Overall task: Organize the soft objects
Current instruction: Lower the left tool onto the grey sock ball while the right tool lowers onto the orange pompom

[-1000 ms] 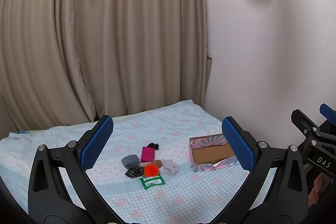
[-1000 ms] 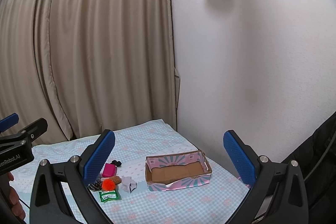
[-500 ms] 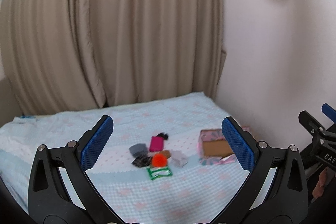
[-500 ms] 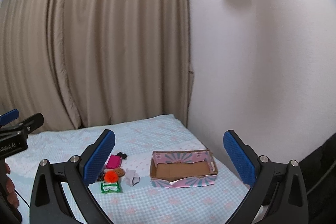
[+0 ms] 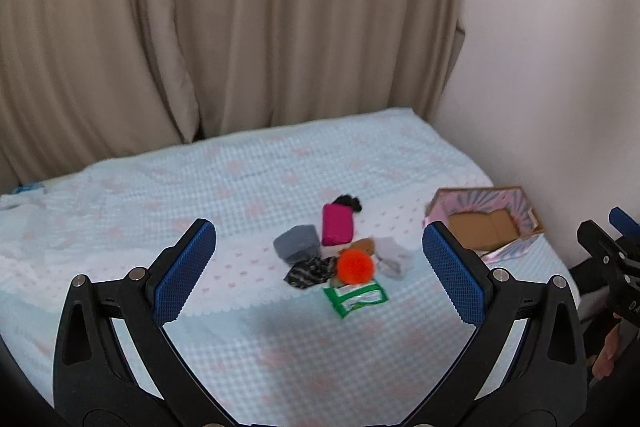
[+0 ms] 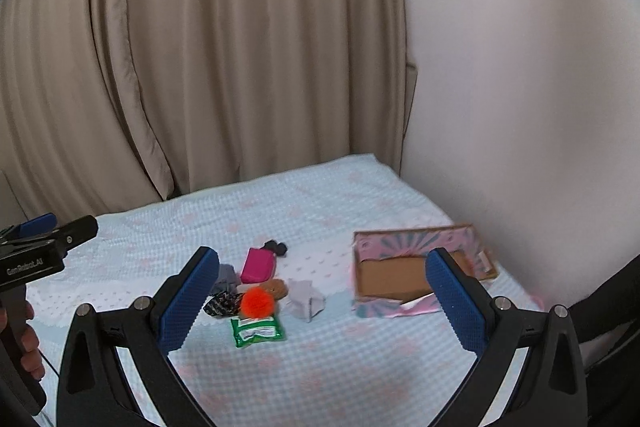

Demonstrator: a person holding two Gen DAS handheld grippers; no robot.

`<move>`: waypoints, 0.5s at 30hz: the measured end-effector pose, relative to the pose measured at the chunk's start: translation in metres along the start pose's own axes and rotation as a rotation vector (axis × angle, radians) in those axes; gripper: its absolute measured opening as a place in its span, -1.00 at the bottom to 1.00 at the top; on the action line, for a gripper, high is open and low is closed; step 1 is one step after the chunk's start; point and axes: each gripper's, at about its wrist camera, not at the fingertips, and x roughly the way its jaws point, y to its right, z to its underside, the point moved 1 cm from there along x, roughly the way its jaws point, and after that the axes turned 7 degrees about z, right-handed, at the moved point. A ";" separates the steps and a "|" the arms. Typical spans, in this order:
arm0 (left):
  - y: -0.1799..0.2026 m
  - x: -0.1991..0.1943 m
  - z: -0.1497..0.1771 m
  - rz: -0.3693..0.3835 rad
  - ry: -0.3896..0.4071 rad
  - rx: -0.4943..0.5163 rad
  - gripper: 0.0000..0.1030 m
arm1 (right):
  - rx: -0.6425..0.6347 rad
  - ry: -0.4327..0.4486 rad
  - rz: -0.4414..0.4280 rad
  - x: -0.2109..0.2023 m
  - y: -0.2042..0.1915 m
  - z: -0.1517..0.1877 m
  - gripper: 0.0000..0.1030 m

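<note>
Tongs, left (image 5: 319, 273) and right (image 6: 322, 297), gape wide, seemingly empty, above bed (image 5: 200, 195).

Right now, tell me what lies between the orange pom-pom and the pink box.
A crumpled pale grey cloth lies between the orange pom-pom and the pink box; beyond it only bare bedspread. Both wrist views show this.

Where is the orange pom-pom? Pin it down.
In both wrist views the orange pom-pom lies mid-bed in the small pile, just behind the green packet, between the patterned dark cloth and the pale grey cloth.
</note>
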 end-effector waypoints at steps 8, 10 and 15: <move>-0.056 0.121 0.026 0.067 -0.113 -0.009 0.99 | -0.013 -0.107 -0.026 0.097 -0.057 0.040 1.00; -0.063 0.151 0.034 0.094 -0.142 -0.014 0.99 | -0.010 -0.144 -0.035 0.125 -0.068 0.051 1.00; -0.077 0.233 0.054 0.125 -0.202 -0.019 0.99 | 0.033 -0.227 -0.067 0.194 -0.090 0.081 0.99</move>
